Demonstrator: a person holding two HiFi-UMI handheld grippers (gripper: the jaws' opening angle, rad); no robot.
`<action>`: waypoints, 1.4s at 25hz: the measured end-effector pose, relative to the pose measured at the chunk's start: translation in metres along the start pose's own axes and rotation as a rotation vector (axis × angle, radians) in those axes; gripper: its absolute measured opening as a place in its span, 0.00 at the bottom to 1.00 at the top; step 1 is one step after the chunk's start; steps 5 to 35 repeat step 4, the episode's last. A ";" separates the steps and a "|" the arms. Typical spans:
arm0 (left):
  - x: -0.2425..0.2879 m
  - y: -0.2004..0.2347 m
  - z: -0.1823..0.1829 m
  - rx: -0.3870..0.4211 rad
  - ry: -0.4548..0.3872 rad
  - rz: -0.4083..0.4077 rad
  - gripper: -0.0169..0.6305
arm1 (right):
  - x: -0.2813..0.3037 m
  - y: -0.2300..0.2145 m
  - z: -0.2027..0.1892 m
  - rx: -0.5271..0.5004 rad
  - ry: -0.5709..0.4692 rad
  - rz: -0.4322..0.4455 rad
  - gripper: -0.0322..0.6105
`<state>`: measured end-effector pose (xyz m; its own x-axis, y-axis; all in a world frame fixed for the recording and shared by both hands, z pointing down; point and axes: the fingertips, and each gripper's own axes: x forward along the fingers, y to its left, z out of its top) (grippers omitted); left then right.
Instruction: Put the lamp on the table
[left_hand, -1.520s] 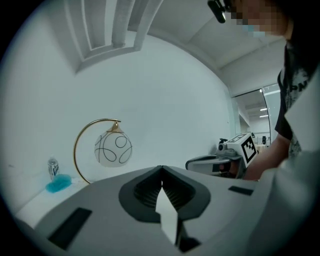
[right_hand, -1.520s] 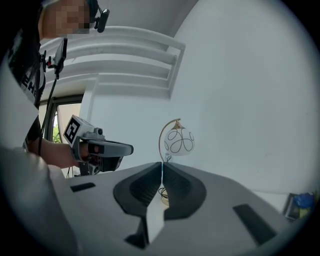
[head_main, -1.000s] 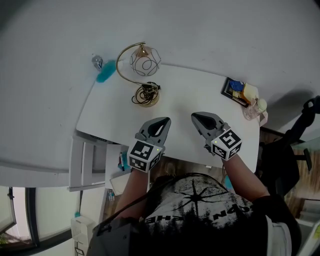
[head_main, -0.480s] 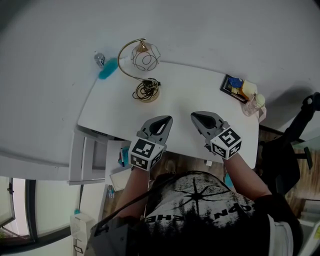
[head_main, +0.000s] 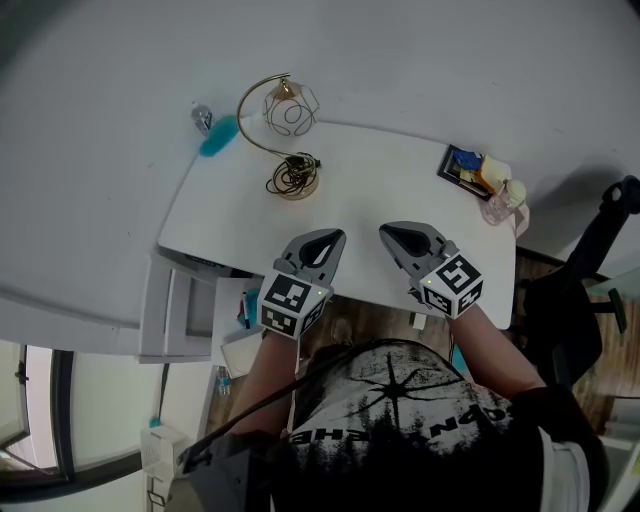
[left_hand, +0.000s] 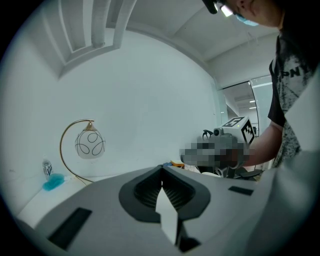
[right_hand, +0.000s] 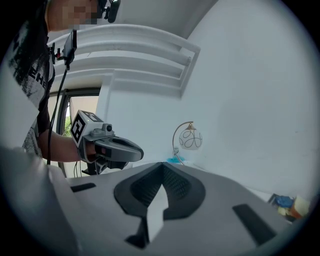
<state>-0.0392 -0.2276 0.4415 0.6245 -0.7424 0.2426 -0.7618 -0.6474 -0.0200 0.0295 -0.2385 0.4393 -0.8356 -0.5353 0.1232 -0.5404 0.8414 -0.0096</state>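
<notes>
The lamp (head_main: 283, 140) stands upright at the back left of the white table (head_main: 390, 195): a gold arched stem, a round globe shade and a coiled cord on its base. It also shows in the left gripper view, lamp (left_hand: 89, 144), and small in the right gripper view, lamp (right_hand: 189, 138). My left gripper (head_main: 333, 240) hovers over the table's front edge, shut and empty. My right gripper (head_main: 388, 236) hovers beside it, also shut with nothing in it. Both are well short of the lamp.
A blue cloth-like item (head_main: 217, 137) and a small can (head_main: 202, 118) lie left of the lamp. A dark frame with small colourful items (head_main: 470, 170) and a pale jar (head_main: 507, 200) sit at the table's right corner. White shelving (head_main: 170, 310) stands at the left; a black chair (head_main: 600, 250) at the right.
The view has shifted slightly; both grippers stay shut in about the same place over the table's front edge. The lamp has not moved.
</notes>
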 end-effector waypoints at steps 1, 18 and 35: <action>-0.001 -0.002 0.000 0.001 0.000 -0.001 0.05 | -0.002 0.001 0.000 -0.002 0.000 0.000 0.08; -0.004 -0.010 0.002 0.003 -0.002 -0.002 0.05 | -0.009 0.006 0.002 -0.005 -0.002 0.003 0.08; -0.004 -0.010 0.002 0.003 -0.002 -0.002 0.05 | -0.009 0.006 0.002 -0.005 -0.002 0.003 0.08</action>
